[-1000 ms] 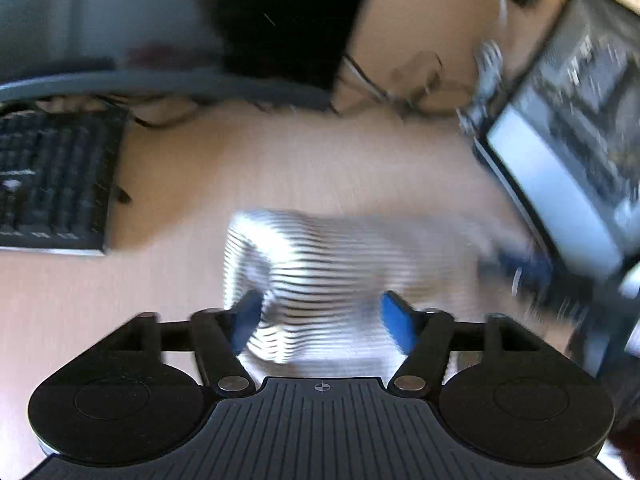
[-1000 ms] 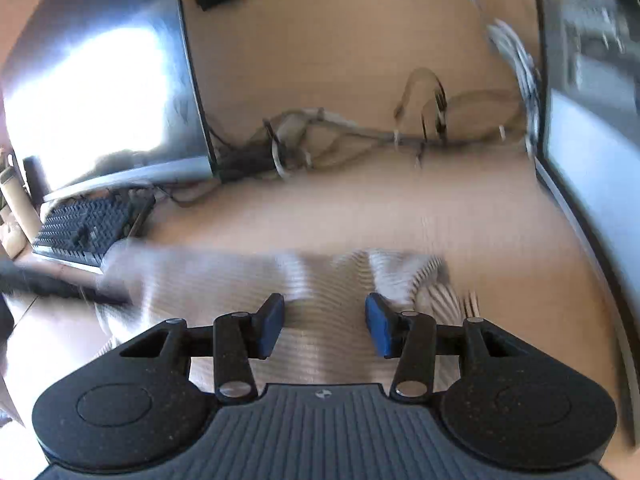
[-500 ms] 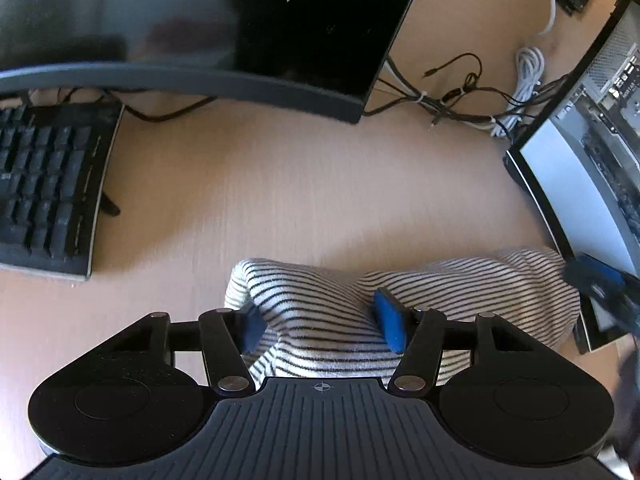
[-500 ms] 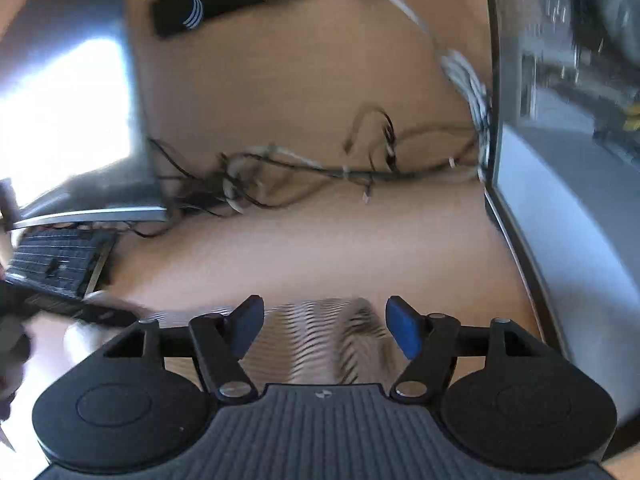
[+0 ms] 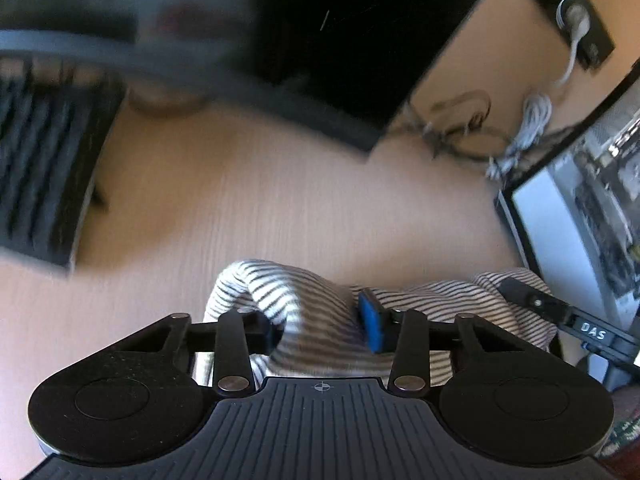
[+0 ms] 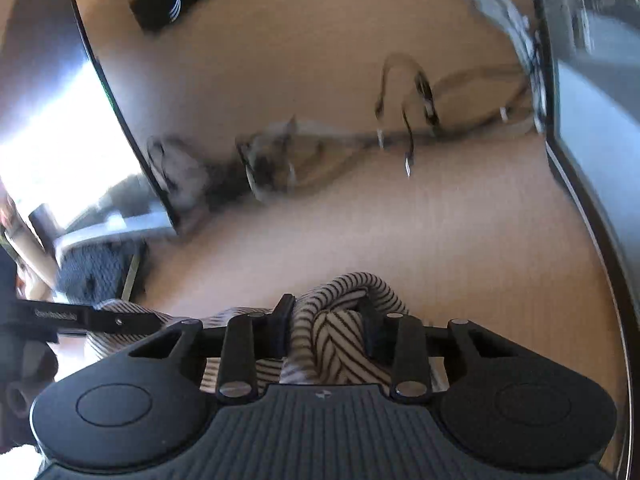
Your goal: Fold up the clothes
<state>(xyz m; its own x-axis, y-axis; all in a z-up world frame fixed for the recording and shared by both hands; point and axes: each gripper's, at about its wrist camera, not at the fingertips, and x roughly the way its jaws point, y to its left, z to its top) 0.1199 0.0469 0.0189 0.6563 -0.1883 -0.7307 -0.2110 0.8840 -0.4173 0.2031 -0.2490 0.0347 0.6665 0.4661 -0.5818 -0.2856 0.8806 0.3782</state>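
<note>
A white garment with thin dark stripes (image 5: pixel 460 300) lies bunched on the wooden desk (image 5: pixel 280 200), close under both grippers. My left gripper (image 5: pixel 322 326) is shut on a raised fold of it, the cloth humping up between the blue pads. In the right wrist view the same striped garment (image 6: pixel 352 284) is twisted into a thick roll, and my right gripper (image 6: pixel 326 320) is shut on that roll. The other gripper shows in each view: the right one (image 5: pixel 560 316) at the garment's right end, the left one (image 6: pixel 80 316) at its left end.
A dark curved monitor (image 5: pixel 340 40) stands at the back, and a black keyboard (image 5: pixel 40 168) lies to the left. A second screen (image 5: pixel 580 208) stands close on the right. Loose cables (image 6: pixel 340 148) lie tangled between the two screens.
Both grippers have closed on the striped garment: the right one stood open over it before, and the left one's pads have narrowed. The cloth is now bunched up higher between the fingers.
</note>
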